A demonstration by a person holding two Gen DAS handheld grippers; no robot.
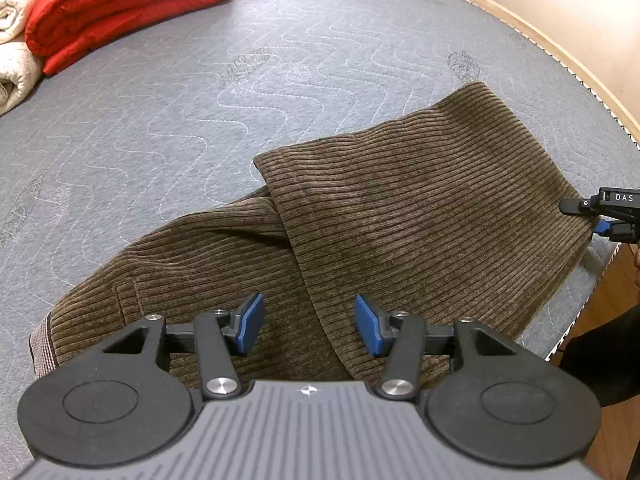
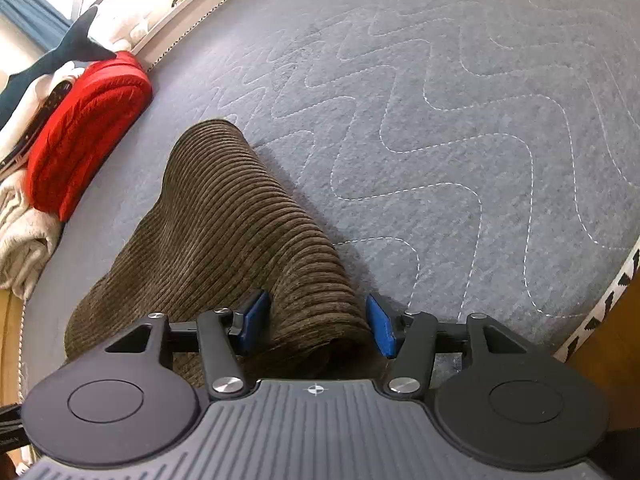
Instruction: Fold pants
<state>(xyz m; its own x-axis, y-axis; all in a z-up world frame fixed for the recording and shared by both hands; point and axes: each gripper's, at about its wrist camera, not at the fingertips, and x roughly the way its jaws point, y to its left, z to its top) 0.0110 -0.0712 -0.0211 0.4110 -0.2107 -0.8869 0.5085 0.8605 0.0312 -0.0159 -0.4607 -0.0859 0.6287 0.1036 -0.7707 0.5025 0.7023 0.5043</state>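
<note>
The brown corduroy pants (image 1: pixel 400 208) lie half-folded near the mattress (image 1: pixel 280 60) edge. The left gripper (image 1: pixel 308 322) hovers wide above them. The right gripper (image 2: pixel 318 322) straddles a raised fold unpinched; that fold could slump or slide off the edge.

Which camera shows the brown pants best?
The left wrist view: the pants spread wide on the mattress, showing the fold, seam and waistband end. The right wrist view shows only one bunched leg running away from the right gripper.
</note>
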